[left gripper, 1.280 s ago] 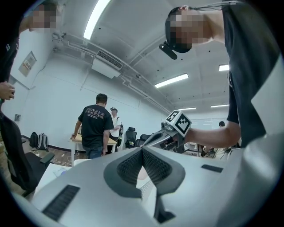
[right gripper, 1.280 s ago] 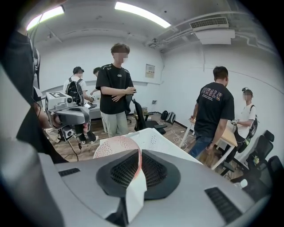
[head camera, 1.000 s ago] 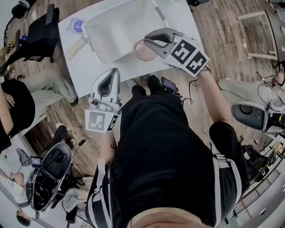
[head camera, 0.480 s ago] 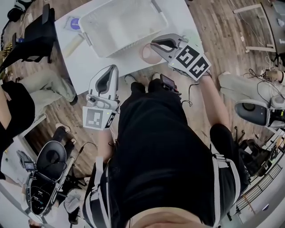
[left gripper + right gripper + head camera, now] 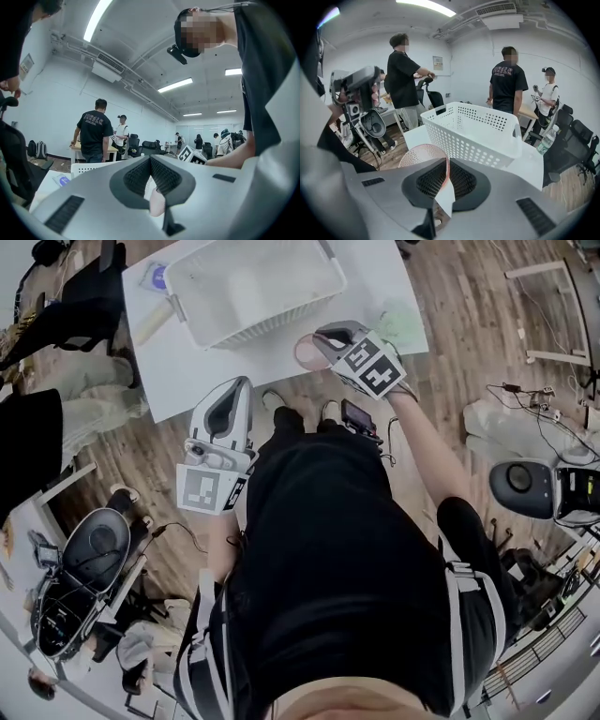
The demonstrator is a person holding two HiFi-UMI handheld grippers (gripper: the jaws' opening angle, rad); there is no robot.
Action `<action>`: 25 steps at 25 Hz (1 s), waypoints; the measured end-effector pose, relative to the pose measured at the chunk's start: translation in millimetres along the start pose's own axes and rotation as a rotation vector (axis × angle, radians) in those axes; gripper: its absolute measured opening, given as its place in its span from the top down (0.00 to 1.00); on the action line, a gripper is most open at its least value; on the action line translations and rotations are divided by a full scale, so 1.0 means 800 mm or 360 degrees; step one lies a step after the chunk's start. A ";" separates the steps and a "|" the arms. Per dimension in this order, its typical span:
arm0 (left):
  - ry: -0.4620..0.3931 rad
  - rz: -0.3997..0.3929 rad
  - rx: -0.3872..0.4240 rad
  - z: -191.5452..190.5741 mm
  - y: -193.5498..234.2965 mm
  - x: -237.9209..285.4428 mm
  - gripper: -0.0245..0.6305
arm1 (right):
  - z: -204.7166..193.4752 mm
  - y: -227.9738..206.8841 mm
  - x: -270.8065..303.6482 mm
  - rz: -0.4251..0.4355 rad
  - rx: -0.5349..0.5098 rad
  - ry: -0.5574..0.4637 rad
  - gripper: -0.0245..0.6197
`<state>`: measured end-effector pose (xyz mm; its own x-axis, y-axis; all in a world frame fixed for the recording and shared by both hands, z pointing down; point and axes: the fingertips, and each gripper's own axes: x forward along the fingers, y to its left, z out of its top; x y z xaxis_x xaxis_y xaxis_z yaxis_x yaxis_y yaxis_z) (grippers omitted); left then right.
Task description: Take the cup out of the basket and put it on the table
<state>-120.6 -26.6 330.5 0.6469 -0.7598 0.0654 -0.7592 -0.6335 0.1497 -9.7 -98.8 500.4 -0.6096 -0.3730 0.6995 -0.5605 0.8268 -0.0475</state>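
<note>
Two grippers show, and only the right gripper [image 5: 446, 161] has anything in it: its dark, ribbed pads are nearly together, pinching the thin rim of the pink cup [image 5: 419, 157], a round, see-through cup whose wall is dotted with small holes. The cup is out of the basket, just beside its near wall and over the near edge of the white table [image 5: 187, 371]; whether its base touches the tabletop cannot be told. The basket [image 5: 473, 140] is white plastic, rectangular with rounded corners, and its sides are pierced with rows of small round holes under a smooth rim. In the head view it sits on the far part of the table, with the right gripper [image 5: 319, 337] and cup [image 5: 305, 352] at its near right corner. The left gripper [image 5: 241, 383] hangs well apart, nearer and to the left, off the table over the wood floor, its smooth grey jaws closed on nothing.
</note>
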 end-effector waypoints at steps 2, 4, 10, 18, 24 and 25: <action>0.0006 0.0018 0.0001 -0.004 -0.023 -0.003 0.93 | -0.027 0.000 0.006 -0.0010 0.0026 0.0029 0.90; 0.0016 0.0043 -0.0001 -0.008 -0.038 -0.007 0.93 | -0.045 -0.002 0.019 -0.0020 0.0046 0.0054 0.90; 0.0027 0.0091 -0.0010 -0.014 -0.085 -0.008 0.93 | -0.093 -0.021 0.043 -0.0058 0.0089 0.0123 0.90; 0.0039 0.0127 0.0002 -0.021 -0.116 -0.010 0.93 | -0.140 -0.037 0.069 -0.0083 0.0160 0.0181 0.90; 0.0050 0.0182 0.0003 -0.029 -0.125 -0.014 0.93 | -0.154 -0.043 0.085 -0.0081 0.0188 0.0205 0.90; 0.0053 0.0195 0.0001 -0.029 -0.126 -0.013 0.93 | -0.156 -0.044 0.089 -0.0074 0.0202 0.0206 0.90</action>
<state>-49.2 48.6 337.6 0.5512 -0.8263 0.1158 -0.8328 -0.5361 0.1380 37.1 -101.9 640.8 -0.5087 -0.3454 0.7886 -0.6576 0.7471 -0.0970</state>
